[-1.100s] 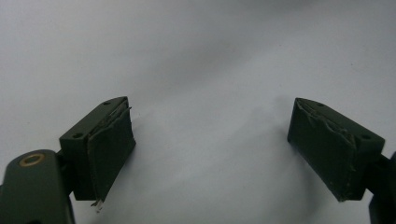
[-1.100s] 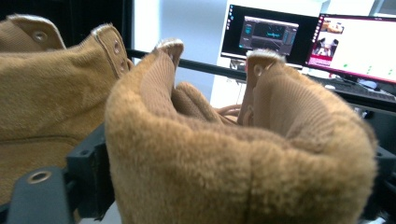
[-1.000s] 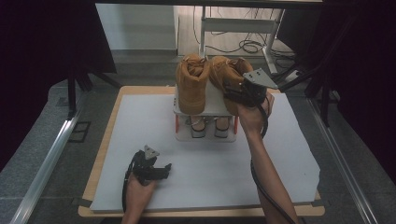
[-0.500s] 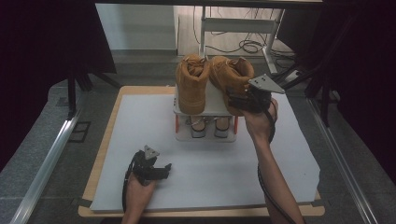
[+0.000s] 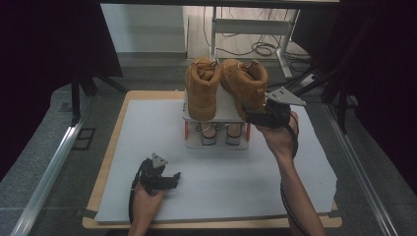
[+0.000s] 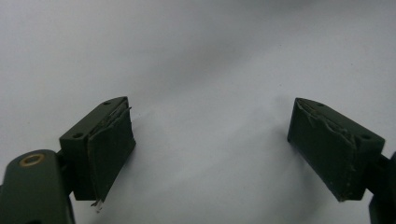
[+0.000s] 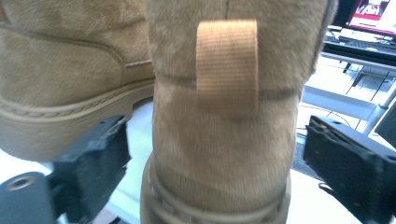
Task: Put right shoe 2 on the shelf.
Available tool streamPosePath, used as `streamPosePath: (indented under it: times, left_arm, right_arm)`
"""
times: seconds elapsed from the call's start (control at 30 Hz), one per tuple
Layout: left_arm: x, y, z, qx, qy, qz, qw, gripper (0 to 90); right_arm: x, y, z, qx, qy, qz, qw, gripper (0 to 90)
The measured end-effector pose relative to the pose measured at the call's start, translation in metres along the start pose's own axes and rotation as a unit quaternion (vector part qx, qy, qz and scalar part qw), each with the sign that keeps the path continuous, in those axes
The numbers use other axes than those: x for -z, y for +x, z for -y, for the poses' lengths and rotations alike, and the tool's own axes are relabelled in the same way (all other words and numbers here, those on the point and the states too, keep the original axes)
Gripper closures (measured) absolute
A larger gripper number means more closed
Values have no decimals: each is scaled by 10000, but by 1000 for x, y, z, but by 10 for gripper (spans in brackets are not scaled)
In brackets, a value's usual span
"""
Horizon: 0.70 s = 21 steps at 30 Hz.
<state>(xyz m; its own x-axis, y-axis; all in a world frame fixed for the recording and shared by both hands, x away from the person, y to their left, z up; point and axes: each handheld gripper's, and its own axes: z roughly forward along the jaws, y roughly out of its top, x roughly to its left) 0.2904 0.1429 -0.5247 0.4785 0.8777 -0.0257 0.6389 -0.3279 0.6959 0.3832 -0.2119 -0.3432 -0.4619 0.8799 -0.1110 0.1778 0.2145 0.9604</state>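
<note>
White sheeting [image 5: 216,187] is covering the desk [image 5: 114,142], and beyond its far edge bare floor and cables are showing. Near the desk's front edge, toward the left corner, the left gripper [image 5: 169,180] is resting on the sheeting with its jaws spread wide and nothing between them. Farther back, a small white rack [image 5: 216,105] is standing near the far edge, carrying two tan boots, the left boot [image 5: 201,88] just beside the right boot [image 5: 244,83]. The right gripper [image 7: 215,163] is sitting at the right boot's heel, its jaws apart, one on each side of the heel, below the pull loop [image 7: 227,63]; whether the pads are touching is not determinable.
</note>
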Motion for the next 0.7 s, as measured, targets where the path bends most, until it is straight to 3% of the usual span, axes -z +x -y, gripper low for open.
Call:
streamPosePath:
  times: [0.4,0.47,0.6,0.7]
  left_arm:
    - [0,0,0,27,-15,2,10000,140]
    - [0,0,0,8,-2,2,10000,140]
    - [0,0,0,25,-13,1,10000,140]
    - [0,0,0,22,-14,-1,10000,140]
  right_arm:
    - [31,-13,21,-68,-187,-185,9996,401]
    - [36,-17,25,-126,-153,-256,9995,469]
    - [42,-24,33,-268,31,-614,9977,607]
    - [46,-29,40,-303,77,-680,9972,697]
